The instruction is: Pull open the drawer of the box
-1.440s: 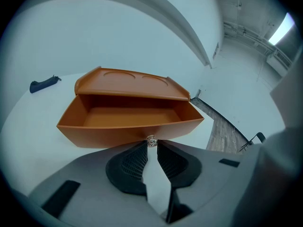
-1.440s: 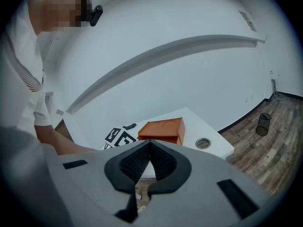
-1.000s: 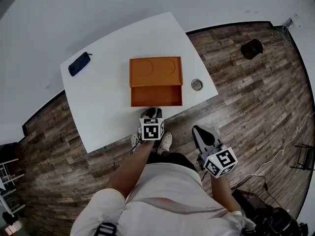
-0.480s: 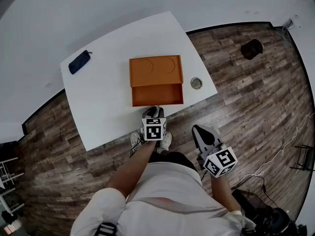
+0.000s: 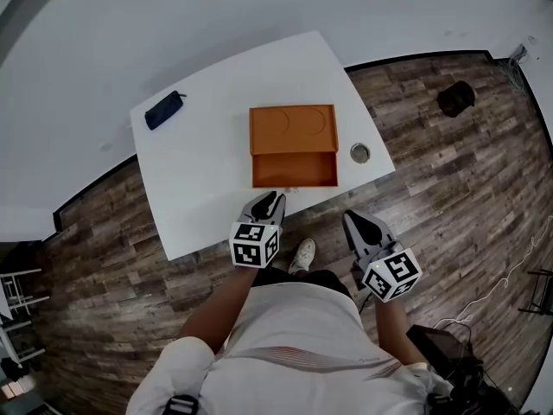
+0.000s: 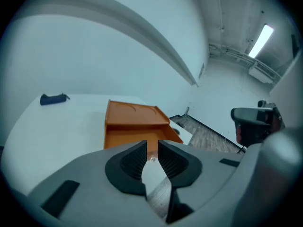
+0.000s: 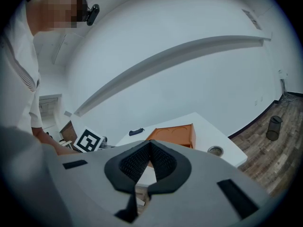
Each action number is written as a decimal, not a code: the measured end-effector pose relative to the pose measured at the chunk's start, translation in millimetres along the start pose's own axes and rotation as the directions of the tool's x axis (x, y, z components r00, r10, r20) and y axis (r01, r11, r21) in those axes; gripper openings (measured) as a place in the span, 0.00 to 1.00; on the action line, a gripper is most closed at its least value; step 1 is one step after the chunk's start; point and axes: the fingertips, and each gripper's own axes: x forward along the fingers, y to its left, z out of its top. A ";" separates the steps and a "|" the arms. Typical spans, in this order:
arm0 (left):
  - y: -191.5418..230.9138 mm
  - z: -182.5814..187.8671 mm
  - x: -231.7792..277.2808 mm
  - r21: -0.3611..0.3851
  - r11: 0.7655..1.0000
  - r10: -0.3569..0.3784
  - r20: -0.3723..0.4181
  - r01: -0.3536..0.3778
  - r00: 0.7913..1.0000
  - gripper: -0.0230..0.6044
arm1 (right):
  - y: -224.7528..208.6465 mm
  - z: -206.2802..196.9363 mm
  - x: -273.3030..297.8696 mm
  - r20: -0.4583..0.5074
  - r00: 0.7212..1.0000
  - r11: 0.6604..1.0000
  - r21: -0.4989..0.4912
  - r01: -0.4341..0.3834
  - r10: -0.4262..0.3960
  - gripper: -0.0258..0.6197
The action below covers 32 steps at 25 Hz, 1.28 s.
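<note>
**Drawer drawn out, both grippers clear of the box.** The orange box (image 5: 293, 130) stands toward the right edge of the white surface (image 5: 207, 180). Its drawer (image 5: 295, 169) projects from the front toward the near edge, so the pull looks complete or nearly so.

The left gripper (image 5: 272, 199) hangs just off the near edge in line with the drawer front. Its jaws stand slightly apart and grip nothing. A small pale knob (image 6: 152, 159) shows through the gap, and the pads do not press on it.

The right gripper (image 5: 352, 221) is held aside over the wooden floor (image 5: 449, 188), well apart from the box. Its jaws are together and empty, which suggests it is out of use.

The box lid is flat, with two shallow round recesses. The drawer is a shallow open tray of the same orange, and it appears empty.
</note>
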 end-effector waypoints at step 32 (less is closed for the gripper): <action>20.7 155.6 -246.0 0.243 0.966 -0.056 0.532 -0.089 0.845 0.06 | 120.2 90.7 -0.2 0.230 0.971 0.985 -0.168 -0.032 0.071 0.04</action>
